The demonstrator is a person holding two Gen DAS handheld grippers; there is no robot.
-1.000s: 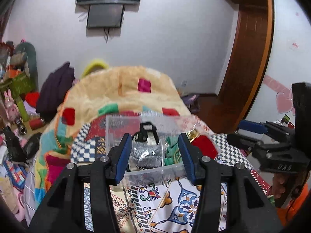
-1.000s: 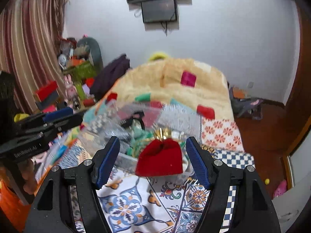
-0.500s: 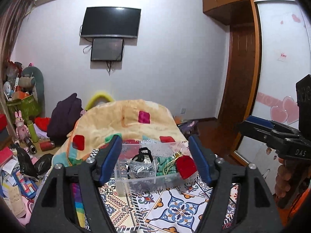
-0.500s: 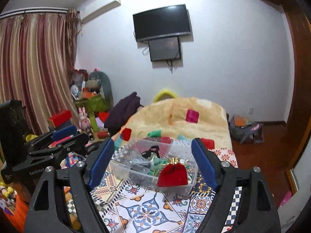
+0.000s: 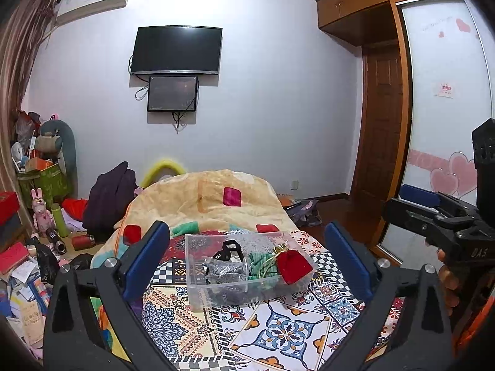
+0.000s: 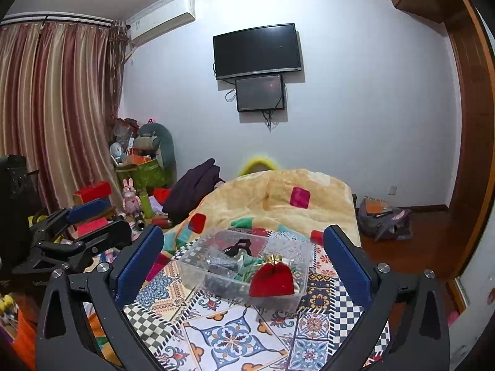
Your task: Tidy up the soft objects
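On the bed, upon a patterned cloth (image 5: pixel 278 330), a clear plastic box (image 5: pixel 247 290) is sitting with soft things inside it: a red pouch (image 6: pixel 272 279) with a gold tie is leaning over the near wall of the box, a green piece of cloth (image 5: pixel 261 262) is lying behind it, and a grey glittery bag (image 5: pixel 225 269) with a black handle is filling the left part. Both tongs are hovering well apart from the box and are holding nothing; the left gripper (image 5: pixel 247 262) is standing wide open, and the right gripper (image 6: pixel 243 262) is standing wide open too. The soft things seem to be already collected, so probably little is remaining to do, though I cannot tell if something more is lying hidden under the grey bag. What is worrying me is the red pouch: it is hanging half outside, so a small push on the light box, or a careless grip on its thin wall, could be tipping it out onto the cloth.
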